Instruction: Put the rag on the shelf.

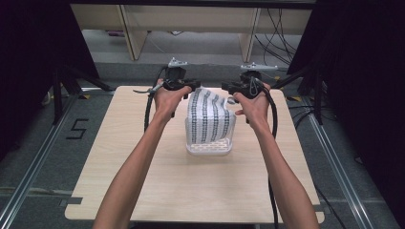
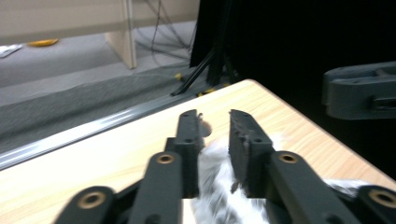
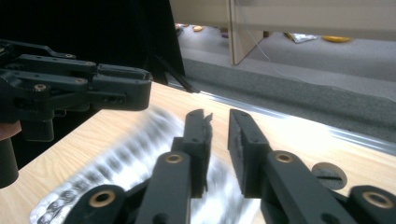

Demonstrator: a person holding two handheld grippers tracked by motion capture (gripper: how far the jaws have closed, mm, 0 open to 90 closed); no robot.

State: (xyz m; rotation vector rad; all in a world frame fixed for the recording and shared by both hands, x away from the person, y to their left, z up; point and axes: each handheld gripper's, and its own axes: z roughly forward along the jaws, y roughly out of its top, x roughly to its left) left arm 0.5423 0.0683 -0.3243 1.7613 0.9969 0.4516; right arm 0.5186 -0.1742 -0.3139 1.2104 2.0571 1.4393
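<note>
presently the white cloth with black patterned stripes (image 1: 209, 117) drapes over a clear plastic basket (image 1: 210, 149) mid-tabletop (image 1: 143, 167), nearer the far edge. left tongs (image 2: 215, 133) and right tongs (image 3: 218, 135) both parted, gripping nothing, apparently just letting go.

Right gripper (image 3: 218, 122): jaws parted, nothing between them. Below lies a blurred, black-patterned white cloth (image 3: 116, 168), apparently fabric, on the wooden table (image 3: 299, 140). Left gripper (image 3: 70, 86) sits at upper left.
</note>
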